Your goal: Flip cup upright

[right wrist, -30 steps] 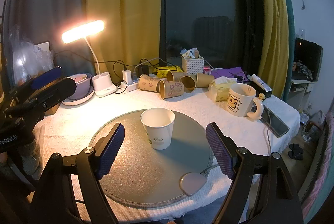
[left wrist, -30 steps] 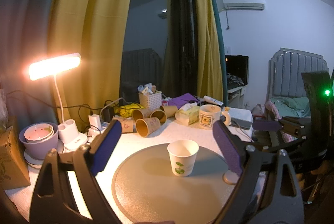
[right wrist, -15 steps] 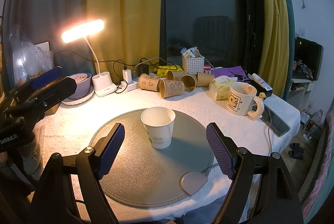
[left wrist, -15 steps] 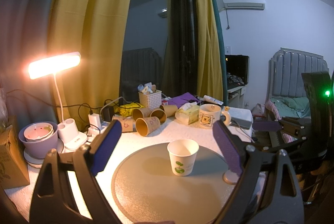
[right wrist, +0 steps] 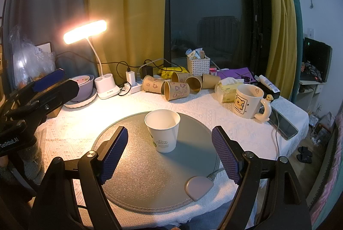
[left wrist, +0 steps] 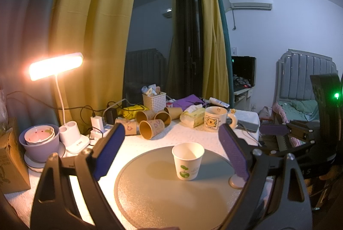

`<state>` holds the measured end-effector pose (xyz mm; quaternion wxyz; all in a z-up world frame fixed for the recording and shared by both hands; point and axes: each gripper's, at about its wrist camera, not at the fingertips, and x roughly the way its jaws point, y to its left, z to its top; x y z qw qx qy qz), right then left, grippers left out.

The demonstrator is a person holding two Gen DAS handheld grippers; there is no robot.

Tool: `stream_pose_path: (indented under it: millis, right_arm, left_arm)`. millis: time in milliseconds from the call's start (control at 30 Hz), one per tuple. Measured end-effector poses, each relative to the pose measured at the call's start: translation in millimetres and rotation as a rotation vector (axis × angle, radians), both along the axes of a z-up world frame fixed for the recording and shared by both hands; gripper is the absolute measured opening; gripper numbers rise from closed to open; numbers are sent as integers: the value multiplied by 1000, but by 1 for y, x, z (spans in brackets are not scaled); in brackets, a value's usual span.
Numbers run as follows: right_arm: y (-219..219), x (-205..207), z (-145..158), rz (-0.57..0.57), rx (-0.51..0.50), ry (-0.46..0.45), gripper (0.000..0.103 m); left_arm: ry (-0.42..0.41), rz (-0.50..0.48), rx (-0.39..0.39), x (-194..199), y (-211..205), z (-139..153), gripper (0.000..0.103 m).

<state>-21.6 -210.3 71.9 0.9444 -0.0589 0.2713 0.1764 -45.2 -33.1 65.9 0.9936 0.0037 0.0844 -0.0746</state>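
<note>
A white paper cup (left wrist: 188,161) with a green print stands upright, mouth up, on a round grey mat (left wrist: 163,193). It also shows in the right wrist view (right wrist: 162,129) on the mat (right wrist: 150,182). My left gripper (left wrist: 171,153) is open and empty, held back from the cup. My right gripper (right wrist: 170,151) is open and empty, its fingers wide on either side of the cup and nearer than it. The right gripper also shows at the right edge of the left wrist view (left wrist: 285,129), and the left gripper at the left of the right wrist view (right wrist: 40,88).
Several brown paper cups (right wrist: 176,90) lie on their sides behind the mat. A bear mug (right wrist: 248,101), tissue pack (right wrist: 228,89), phone (right wrist: 283,123), lit desk lamp (right wrist: 85,32), purple bowl (right wrist: 82,85) and white basket (right wrist: 198,66) stand around on the white tablecloth.
</note>
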Motion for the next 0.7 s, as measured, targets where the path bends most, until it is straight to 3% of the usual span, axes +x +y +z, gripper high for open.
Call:
stream_pose_path:
  millis: [700]
  right_arm:
    - [2, -1, -2, 6, 5, 11, 83]
  left_arm:
    - [2, 1, -3, 1, 1, 1, 90]
